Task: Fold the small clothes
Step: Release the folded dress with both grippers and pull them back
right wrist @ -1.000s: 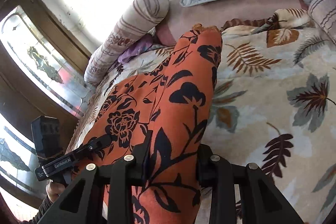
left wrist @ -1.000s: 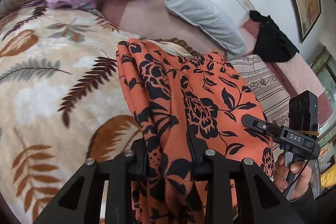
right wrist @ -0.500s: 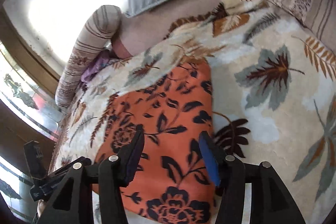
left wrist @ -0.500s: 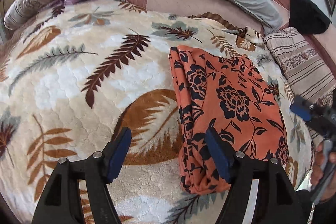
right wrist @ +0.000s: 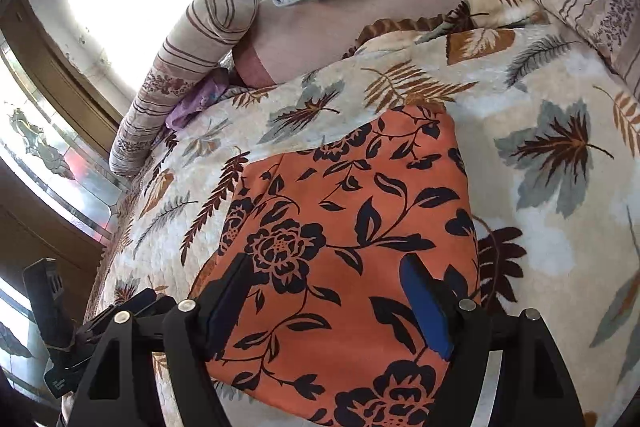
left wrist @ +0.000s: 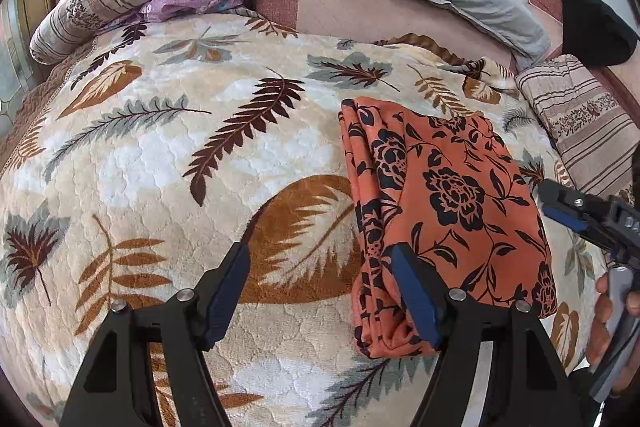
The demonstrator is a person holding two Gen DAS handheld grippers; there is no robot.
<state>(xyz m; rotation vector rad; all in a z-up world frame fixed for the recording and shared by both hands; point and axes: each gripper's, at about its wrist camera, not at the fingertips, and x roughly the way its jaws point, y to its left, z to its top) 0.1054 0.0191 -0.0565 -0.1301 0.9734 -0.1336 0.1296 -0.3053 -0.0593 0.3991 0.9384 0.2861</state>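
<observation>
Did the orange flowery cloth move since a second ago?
Yes. The orange cloth was hanging pinched in both grippers; now it lies folded flat on the leaf blanket, let go, nearer the striped cushion.

Hardly any writing can be read here; the left gripper's black body [right wrist: 60, 383], low at the left edge of the right wrist view, carries a small white label too tiny and tilted to make out; the right gripper's body [left wrist: 624, 223] shows pale marks that are cut off at the frame edge. No other surface carries legible words, brands or numbers.
</observation>
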